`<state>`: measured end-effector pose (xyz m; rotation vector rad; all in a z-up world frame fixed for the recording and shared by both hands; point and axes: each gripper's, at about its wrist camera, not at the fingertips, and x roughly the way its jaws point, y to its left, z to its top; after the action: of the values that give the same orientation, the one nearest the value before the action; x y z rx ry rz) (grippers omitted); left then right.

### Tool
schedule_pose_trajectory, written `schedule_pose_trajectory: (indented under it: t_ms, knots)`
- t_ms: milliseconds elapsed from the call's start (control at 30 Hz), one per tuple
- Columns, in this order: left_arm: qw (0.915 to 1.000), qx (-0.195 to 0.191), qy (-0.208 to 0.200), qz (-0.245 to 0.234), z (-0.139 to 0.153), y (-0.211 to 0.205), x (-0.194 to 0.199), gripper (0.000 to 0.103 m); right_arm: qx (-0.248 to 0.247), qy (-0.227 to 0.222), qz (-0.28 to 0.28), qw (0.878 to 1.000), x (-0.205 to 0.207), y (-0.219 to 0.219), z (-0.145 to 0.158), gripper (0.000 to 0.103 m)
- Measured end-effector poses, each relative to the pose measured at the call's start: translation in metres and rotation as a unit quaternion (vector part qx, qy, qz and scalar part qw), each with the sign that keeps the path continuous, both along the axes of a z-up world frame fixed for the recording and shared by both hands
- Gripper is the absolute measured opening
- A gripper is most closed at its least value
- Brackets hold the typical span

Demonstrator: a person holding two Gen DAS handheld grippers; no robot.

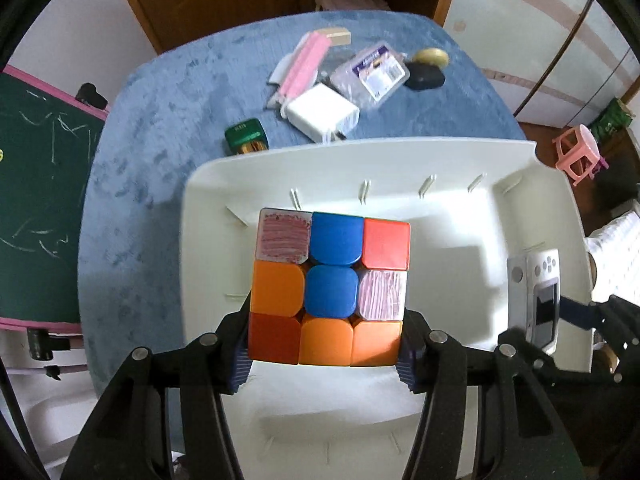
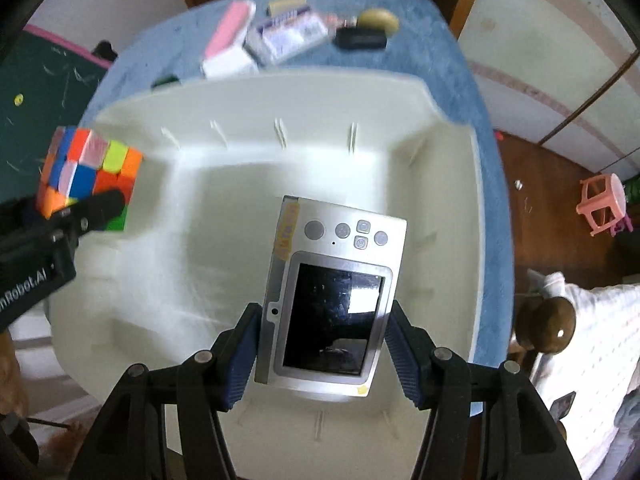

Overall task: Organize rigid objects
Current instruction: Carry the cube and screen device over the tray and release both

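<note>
holding cube and camera over the white bin

left wrist view, left to right: green chalkboard point(image 1: 36, 184) at the edge, then the blue counter point(image 1: 140, 160). on the counter behind the bin: a green battery pack point(image 1: 247, 136), a pink case point(image 1: 304, 66), a white charger block point(image 1: 322, 111), a clear plastic box point(image 1: 372, 72), a black item point(image 1: 425, 77) with a tan round piece just behind it. the left gripper point(image 1: 325, 364) has its fingers point(image 1: 239, 364) clamped on the two sides of a puzzle cube point(image 1: 328, 286), held above the interior of the white bin point(image 1: 400, 160). cannot tell if the cube touches the bin floor.

right wrist view, left to right: the cube shows again at the left edge in the other gripper. the right gripper point(image 2: 322, 360) has its fingers point(image 2: 404, 364) clamped on the long sides of a silver digital camera point(image 2: 332, 292), screen facing the lens, buttons toward the far end. it hangs over the right part of the same bin. a pink stool point(image 2: 602, 204) stands on the floor at far right.
</note>
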<state>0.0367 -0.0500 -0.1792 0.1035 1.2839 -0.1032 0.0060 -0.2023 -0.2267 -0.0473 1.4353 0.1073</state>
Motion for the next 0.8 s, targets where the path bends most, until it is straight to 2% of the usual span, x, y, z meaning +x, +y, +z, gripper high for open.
schedule_pose_trajectory:
  t_ms: [200, 467, 533, 567, 633, 700, 800]
  knots:
    - [0.9998, 0.0, 0.016, -0.007, -0.02, -0.01, -0.004, 0.06, -0.031, 0.009, 0.017, 0.999, -0.004, 0.004, -0.018, 0.061]
    - [0.9988, 0.0, 0.048, 0.003, -0.037, -0.01, -0.006, 0.06, -0.043, -0.003, 0.039, 0.998, -0.007, 0.01, -0.015, 0.061]
    - [0.9985, -0.011, 0.054, 0.008, -0.038, -0.007, -0.006, 0.061, -0.042, -0.009, 0.041, 0.998, -0.009, 0.01, -0.012, 0.065]
    - [0.998, -0.017, 0.059, 0.014, -0.038, -0.005, -0.006, 0.061, -0.042, -0.012, 0.041, 0.998, -0.009, 0.009, -0.011, 0.07]
    - [0.9977, -0.025, 0.06, 0.019, -0.037, -0.002, -0.006, 0.065, -0.043, -0.022, 0.042, 0.998, -0.009, 0.009, -0.006, 0.074]
    - [0.9978, -0.027, 0.056, 0.02, -0.032, -0.001, -0.007, 0.083, -0.042, -0.031, 0.043, 0.998, -0.01, 0.009, -0.001, 0.074]
    - [0.9984, -0.03, 0.046, 0.015, -0.025, -0.002, -0.009, 0.083, -0.041, -0.04, 0.048, 0.997, -0.011, 0.01, 0.003, 0.075]
